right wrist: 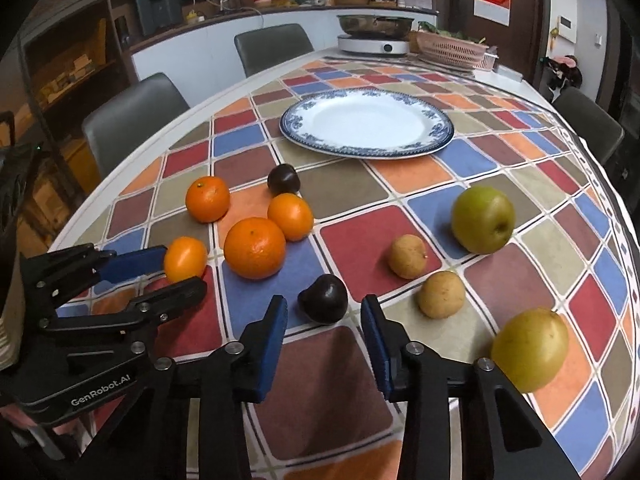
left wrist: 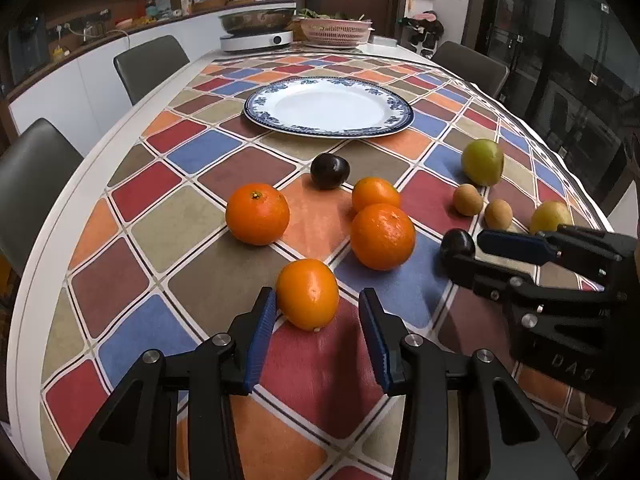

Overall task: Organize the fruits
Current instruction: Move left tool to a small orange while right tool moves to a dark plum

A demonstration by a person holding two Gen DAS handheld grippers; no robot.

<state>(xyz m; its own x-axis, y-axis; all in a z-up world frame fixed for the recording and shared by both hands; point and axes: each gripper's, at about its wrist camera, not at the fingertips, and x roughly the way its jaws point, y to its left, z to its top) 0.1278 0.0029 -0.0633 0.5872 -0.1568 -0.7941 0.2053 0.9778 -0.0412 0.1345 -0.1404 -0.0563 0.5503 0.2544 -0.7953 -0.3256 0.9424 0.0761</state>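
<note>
With both sets of jaws spread wide and nothing gripped, each tool sits low over the checked tablecloth (left wrist: 132, 300). Left gripper (left wrist: 318, 312): ribbed blue pads on black plastic arms straddle a small smooth oval orange (left wrist: 307, 294), left pad just beside its skin, right pad apart from it. Right gripper (right wrist: 324, 320): same pads either side of a glossy dark plum (right wrist: 323, 298), no contact visible.

Next out, a big dimpled orange (left wrist: 383, 236) touches a smaller one (left wrist: 375, 194) behind it; a third round orange (left wrist: 257, 213) with a stem scar sits apart to the left. Two matte brown egg-shaped fruits (right wrist: 408, 256) (right wrist: 441, 294) lie right of the plum, with a yellow-green round fruit (right wrist: 530, 349) at the right edge and a larger green apple-shaped one (right wrist: 483, 219) beyond.

Second dark plum (left wrist: 330, 171) sits behind the oranges. Farther still is a round white porcelain plate (left wrist: 328, 130) with blue floral rim, nothing on it. At the far end are an induction hob with a steel pan (left wrist: 256, 32) and a pink lattice basket (left wrist: 336, 30).
</note>
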